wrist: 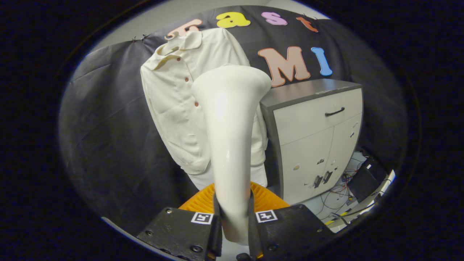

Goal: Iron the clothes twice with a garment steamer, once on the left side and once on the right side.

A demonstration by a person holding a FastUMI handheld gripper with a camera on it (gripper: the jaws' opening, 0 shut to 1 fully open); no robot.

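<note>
Shirt [181, 105] first, on my left: a cream button-up hung against the dark backdrop, collar up top, placket buttons running down its middle, hem falling near an orange ribbed object [266, 199] low down. Ahead of it, rising straight up from my gripper [235, 223], is the garment steamer [230, 145], a pale, glossy body that widens to a flared head. Both fingers press on its narrow lower end, one on each side, so I read the grip as a firm pinch on the handle. The head sits in front of the shirt's right-hand panel as I look at it, though I cannot tell from this angle whether it touches the fabric or hangs just short of it. To the right stands a grey-topped cabinet [319, 134] with a dark handle, just beside the shirt's edge, and loose cables [344, 188] lie on the floor beyond it.

Risks from here, as I judge them: the steamer is tall above a low pinch, so a quick sweep could make it lean or twist in the fingers. The shirt hangs free, so pushing too hard may simply swing it away. Drifting right could knock the head against the cabinet's corner.
</note>
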